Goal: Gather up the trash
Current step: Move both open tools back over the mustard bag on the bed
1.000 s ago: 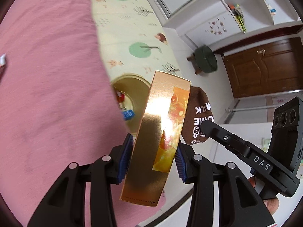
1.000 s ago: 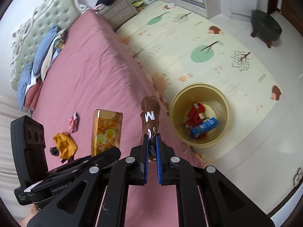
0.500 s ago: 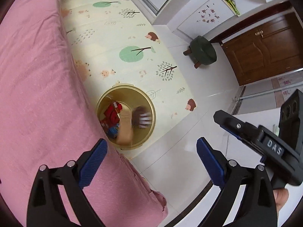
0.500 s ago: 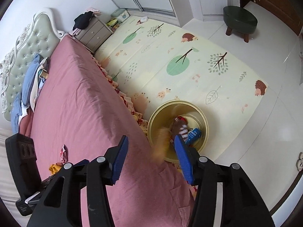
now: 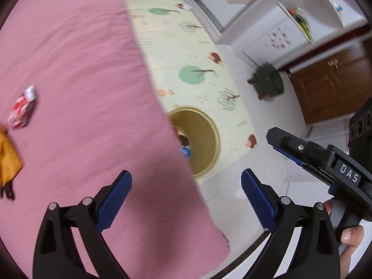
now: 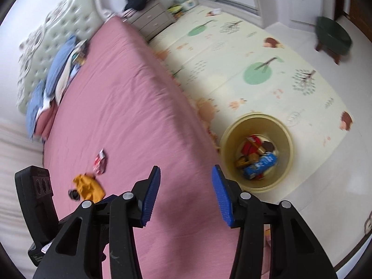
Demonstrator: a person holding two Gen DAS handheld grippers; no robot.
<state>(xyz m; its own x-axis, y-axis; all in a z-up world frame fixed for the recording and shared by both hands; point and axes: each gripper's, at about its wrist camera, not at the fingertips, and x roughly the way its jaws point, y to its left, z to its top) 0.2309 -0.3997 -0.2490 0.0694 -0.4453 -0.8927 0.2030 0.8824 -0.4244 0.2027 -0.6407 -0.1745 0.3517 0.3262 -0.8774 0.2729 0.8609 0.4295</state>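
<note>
**Both jaws empty, two scraps left on bed**

Left gripper [image 5: 186,200] jaws wide, nothing between. Right gripper [image 6: 186,195] jaws part-open, closing, empty. On the pink bed [image 6: 130,107]: red-white wrapper [image 6: 100,161], light, crinkly, probably slippery, pinch mid-body; orange scrap [image 6: 89,189] beside it, soft-looking, grab a bunched fold. Yellow bin [image 6: 286,174] on floor holds trash.

Pink-sheeted bed [image 6: 121,107], tufted pale headboard [image 6: 58,37]. Patterned cream play mat [image 6: 255,65] on white floor. Green stool [image 6: 332,34] near brown door [image 5: 330,88].
</note>
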